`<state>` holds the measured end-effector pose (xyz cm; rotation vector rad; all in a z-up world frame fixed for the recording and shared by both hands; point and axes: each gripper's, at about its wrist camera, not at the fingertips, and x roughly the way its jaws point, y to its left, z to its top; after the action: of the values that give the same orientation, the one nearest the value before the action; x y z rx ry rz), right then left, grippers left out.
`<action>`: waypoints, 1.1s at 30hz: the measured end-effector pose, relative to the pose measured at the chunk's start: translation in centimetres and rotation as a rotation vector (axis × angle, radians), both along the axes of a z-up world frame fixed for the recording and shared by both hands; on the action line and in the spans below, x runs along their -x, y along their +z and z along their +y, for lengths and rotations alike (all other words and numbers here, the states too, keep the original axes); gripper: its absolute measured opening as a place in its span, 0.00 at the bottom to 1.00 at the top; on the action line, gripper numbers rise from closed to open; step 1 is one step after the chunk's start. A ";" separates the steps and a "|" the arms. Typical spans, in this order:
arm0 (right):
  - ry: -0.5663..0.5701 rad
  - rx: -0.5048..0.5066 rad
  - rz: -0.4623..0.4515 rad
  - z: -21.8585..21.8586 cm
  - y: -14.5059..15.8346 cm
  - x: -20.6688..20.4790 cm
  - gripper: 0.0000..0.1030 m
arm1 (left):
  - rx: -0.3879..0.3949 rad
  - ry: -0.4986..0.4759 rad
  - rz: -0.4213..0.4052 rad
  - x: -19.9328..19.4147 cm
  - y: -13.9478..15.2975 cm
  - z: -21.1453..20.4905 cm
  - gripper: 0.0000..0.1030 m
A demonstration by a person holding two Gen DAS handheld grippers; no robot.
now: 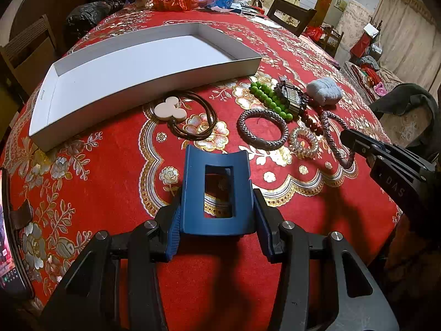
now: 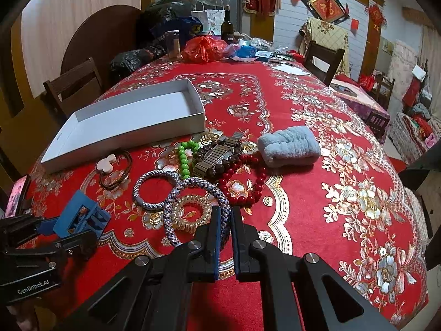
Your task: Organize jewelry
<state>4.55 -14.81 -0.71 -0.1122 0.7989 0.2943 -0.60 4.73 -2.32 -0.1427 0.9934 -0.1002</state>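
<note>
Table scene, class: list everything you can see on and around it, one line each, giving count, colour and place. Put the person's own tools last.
Box: one, white, open and empty, far left.
Pendant necklace: one, cream disc on brown cord, before the box.
Green beads: one strand, beside the watch.
Watch: one, metal band, centre pile.
Red beads: one strand, right of the watch.
Woven bangles: two, grey-purple; one flat, one lifted.
Spiral hair tie: one, clear gold, near edge.
Cloth: one, pale blue, rolled, right.
Hair claw: one, blue.
Chairs: several, dark wood, around the table.
Left gripper: shut on the hair claw.
Right gripper: shut on the lifted bangle.
</note>
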 end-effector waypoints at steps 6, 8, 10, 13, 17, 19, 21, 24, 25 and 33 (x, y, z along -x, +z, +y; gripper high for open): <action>0.009 0.012 -0.007 0.3 0.1 0.1 0.06 | -0.007 -0.002 0.000 0.0 0.0 0.0 0.44; 0.011 0.032 -0.020 0.6 0.2 0.3 0.06 | -0.018 -0.003 0.002 -0.2 0.0 -0.1 0.44; 0.009 0.028 -0.020 0.5 0.2 0.3 0.06 | -0.036 0.001 0.002 -0.4 0.0 -0.1 0.44; 0.004 0.011 -0.012 0.3 0.3 0.0 0.06 | -0.046 0.005 0.002 -0.6 0.0 0.0 0.44; 0.030 0.003 -0.001 1.0 0.7 -0.7 0.06 | -0.057 0.009 -0.003 -0.9 0.0 0.3 0.44; 0.053 0.003 0.001 1.8 0.9 -1.1 0.06 | -0.056 0.021 -0.006 -1.3 0.1 0.7 0.44; 0.063 0.009 0.003 2.5 1.0 -1.6 0.06 | -0.060 0.032 -0.012 -1.9 0.4 1.2 0.44; 0.078 -0.002 0.014 3.4 0.9 -2.8 0.06 | -0.070 0.040 -0.027 -2.6 0.9 1.7 0.44; 0.083 -0.006 0.020 3.8 0.9 -3.4 0.06 | -0.069 0.044 -0.034 -2.8 1.2 2.0 0.44; 0.099 -0.075 0.069 5.8 1.5 -7.5 0.06 | -0.024 0.120 -0.126 -4.9 3.6 6.0 0.44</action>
<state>12.09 -8.96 0.81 -0.0718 0.8512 0.4233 4.34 10.69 1.26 -0.1711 0.8585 0.0124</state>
